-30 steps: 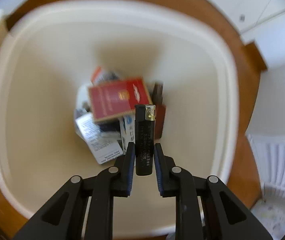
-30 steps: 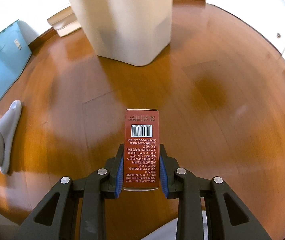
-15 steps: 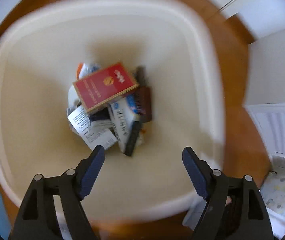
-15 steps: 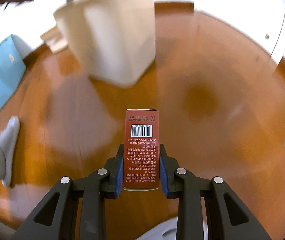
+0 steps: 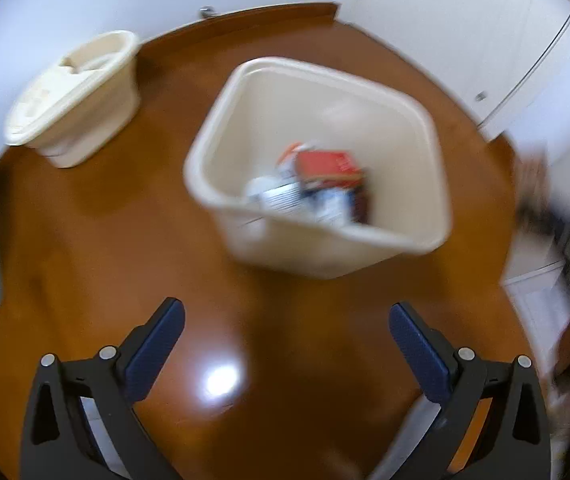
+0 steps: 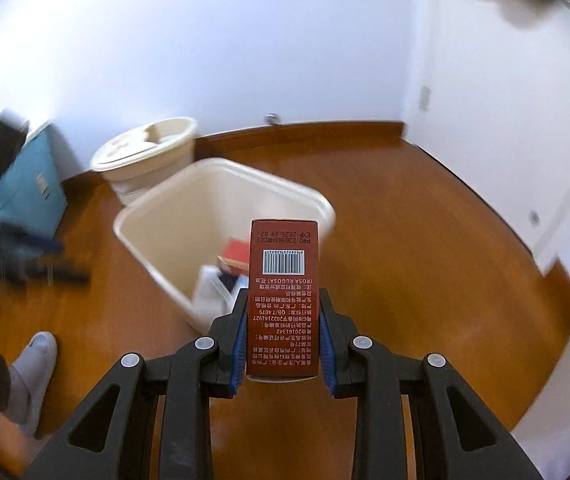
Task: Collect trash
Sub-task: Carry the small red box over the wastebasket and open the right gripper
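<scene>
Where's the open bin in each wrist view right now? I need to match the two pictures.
Left wrist: open bin sits right of centre, beyond the empty left gripper.
Right wrist: open bin at centre-left, partly behind the red box.
Shared landmark: the lidded bin behind it, by the wall.

left gripper (image 5: 287,322) spread wide, right gripper (image 6: 283,336) clamped
</scene>
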`<state>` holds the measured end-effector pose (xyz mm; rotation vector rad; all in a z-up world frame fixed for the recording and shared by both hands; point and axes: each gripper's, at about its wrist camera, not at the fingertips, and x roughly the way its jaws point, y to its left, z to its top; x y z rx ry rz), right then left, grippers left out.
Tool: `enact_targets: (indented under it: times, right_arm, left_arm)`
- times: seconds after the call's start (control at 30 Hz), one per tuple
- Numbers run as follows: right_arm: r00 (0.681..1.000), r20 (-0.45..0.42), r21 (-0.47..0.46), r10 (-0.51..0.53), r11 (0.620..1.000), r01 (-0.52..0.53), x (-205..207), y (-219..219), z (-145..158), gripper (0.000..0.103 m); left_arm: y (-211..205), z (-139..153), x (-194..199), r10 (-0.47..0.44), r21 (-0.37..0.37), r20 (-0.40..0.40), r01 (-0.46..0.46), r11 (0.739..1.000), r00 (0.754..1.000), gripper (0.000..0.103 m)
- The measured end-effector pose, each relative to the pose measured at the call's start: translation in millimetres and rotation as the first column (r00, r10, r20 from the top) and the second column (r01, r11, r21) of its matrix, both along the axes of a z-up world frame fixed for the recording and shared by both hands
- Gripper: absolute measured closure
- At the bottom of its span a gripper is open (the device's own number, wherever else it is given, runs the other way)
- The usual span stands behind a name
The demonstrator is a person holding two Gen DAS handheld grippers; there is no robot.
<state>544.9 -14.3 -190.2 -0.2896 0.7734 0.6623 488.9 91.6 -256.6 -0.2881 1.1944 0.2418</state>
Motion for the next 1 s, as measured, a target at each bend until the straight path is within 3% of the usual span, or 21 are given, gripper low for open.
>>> enact_targets:
  times: [0.07, 0.17, 0.3, 0.37, 0.53, 0.67, 0.77, 0.8, 0.93, 1.0]
  right_arm:
    - [0.999, -0.001, -0.037, 0.039, 0.999, -0.04, 22, 32, 9, 0.073]
    - [0.996, -0.055, -0.106, 0.073, 0.991, -0.079, 50, 78, 0, 0.073]
    - [0.982, -0.152, -0.239, 0.111, 0.96, -0.145, 77, 134, -33, 0.073]
    - [0.962, -0.248, -0.304, 0.115, 0.934, -0.19, 86, 159, -58, 0.073]
    - [0.921, -0.382, -0.487, 0.069, 0.832, -0.265, 91, 189, -123, 0.072]
    - [0.914, -0.402, -0.535, -0.049, 0.823, -0.192, 99, 182, -141, 0.065]
    - [0.934, -0.352, -0.555, -0.064, 0.818, -0.153, 94, 174, -132, 0.04]
    - [0.939, -0.336, -0.548, -0.079, 0.827, -0.126, 93, 169, -123, 0.036]
    - [0.951, -0.296, -0.435, -0.09, 0.899, -0.051, 87, 157, -73, 0.031]
    - [0.958, -0.273, -0.348, -0.094, 0.937, -0.007, 74, 149, -32, 0.027]
  left_arm:
    - [3, 8, -11, 0.013, 0.05, -0.031, -0.011, 0.999, 0.999, 0.0]
    - [4, 19, -30, 0.006, 0.06, -0.071, -0.002, 0.998, 0.997, 0.0]
    - [0, 31, -48, -0.018, 0.117, -0.089, 0.028, 0.993, 0.996, 0.0]
    - [0, 36, -54, -0.018, 0.114, -0.078, 0.026, 0.993, 0.997, 0.0]
    - [5, 56, -65, -0.016, 0.082, -0.023, 0.018, 0.997, 1.0, 0.0]
    - [9, 71, -69, -0.015, 0.081, 0.012, 0.014, 0.997, 1.0, 0.0]
    - [12, 85, -74, -0.005, 0.076, 0.031, 0.002, 0.997, 1.0, 0.0]
    - [12, 90, -76, -0.002, 0.075, 0.039, -0.001, 0.997, 0.999, 0.0]
    - [8, 119, -86, -0.018, 0.103, 0.065, 0.012, 0.995, 0.998, 0.0]
    - [3, 141, -93, -0.04, 0.122, 0.081, 0.03, 0.992, 0.996, 0.0]
